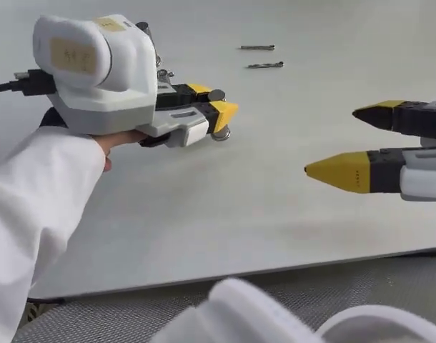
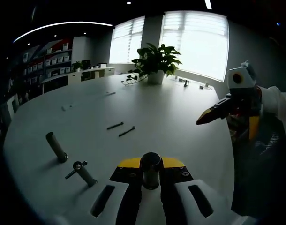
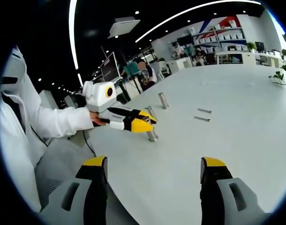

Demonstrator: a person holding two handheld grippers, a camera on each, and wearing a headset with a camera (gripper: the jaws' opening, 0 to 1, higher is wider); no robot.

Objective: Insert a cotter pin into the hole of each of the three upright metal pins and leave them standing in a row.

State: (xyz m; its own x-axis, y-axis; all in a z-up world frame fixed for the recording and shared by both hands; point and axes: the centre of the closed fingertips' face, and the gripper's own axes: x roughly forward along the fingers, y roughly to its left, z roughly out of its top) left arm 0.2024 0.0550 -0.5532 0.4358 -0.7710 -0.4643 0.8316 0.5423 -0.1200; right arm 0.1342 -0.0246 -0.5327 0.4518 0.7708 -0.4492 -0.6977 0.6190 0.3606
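Over the table (image 1: 204, 229), the left gripper (image 1: 221, 118) is at the left with the gripped pin (image 1: 220, 133) between its jaws. The right gripper (image 1: 332, 141) is at the right, well apart from it. Beyond the gap between them the near cotter pin (image 1: 266, 65) lies on the table, with the far cotter pin (image 1: 257, 47) just behind it. In the left gripper view, the cottered pin (image 2: 84, 172) stands left of the jaws, and the bare pin (image 2: 56, 146) stands farther left. A plant (image 2: 154, 63) stands at the table's far end.

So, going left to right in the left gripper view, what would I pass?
A bare metal pin → metal pin with a cotter pin through it → loose cotter pin → second loose cotter pin → clamped metal pin in the left hand-held gripper → right hand-held gripper.
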